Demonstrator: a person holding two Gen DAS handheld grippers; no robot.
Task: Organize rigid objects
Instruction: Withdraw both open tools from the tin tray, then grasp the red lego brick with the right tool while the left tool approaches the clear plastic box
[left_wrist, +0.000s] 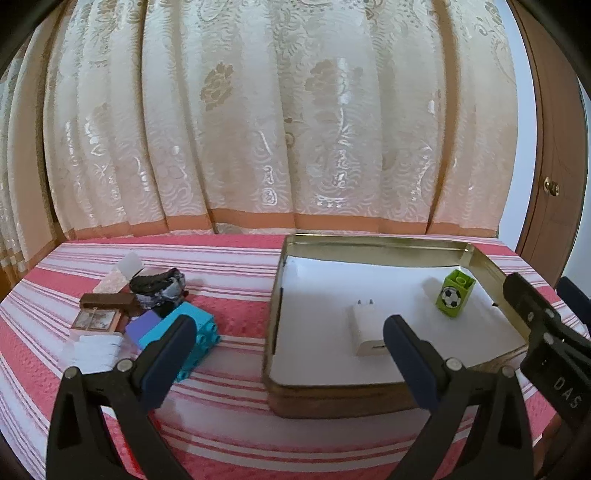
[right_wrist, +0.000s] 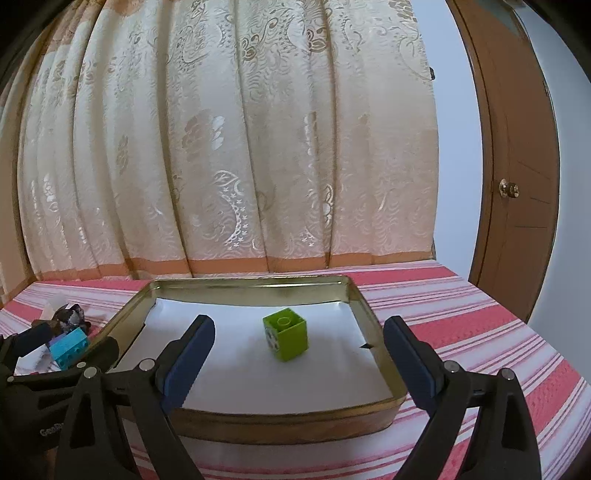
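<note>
A shallow gold tin tray (left_wrist: 280, 391) (right_wrist: 280, 421) lined with white paper sits on a red-and-white striped cloth. Inside it a green block with a football print (left_wrist: 453, 293) (right_wrist: 286, 334) stands upright near the right wall, and a white plug charger (left_wrist: 365, 328) lies near the middle. My left gripper (left_wrist: 288, 343) is open over the tray's left edge, nothing between its fingers. My right gripper (right_wrist: 299, 350) is open in front of the tray with the green block beyond it, untouched. A turquoise brick (left_wrist: 188, 338) (right_wrist: 68, 347) lies in the pile to the left.
Left of the tray lie a purple block (left_wrist: 142, 325), a dark crumpled item (left_wrist: 159, 286), a small brown box (left_wrist: 107, 301), a framed picture (left_wrist: 96, 319) and white folded paper (left_wrist: 94, 350). A cream curtain hangs behind; a wooden door (right_wrist: 517, 192) stands at the right.
</note>
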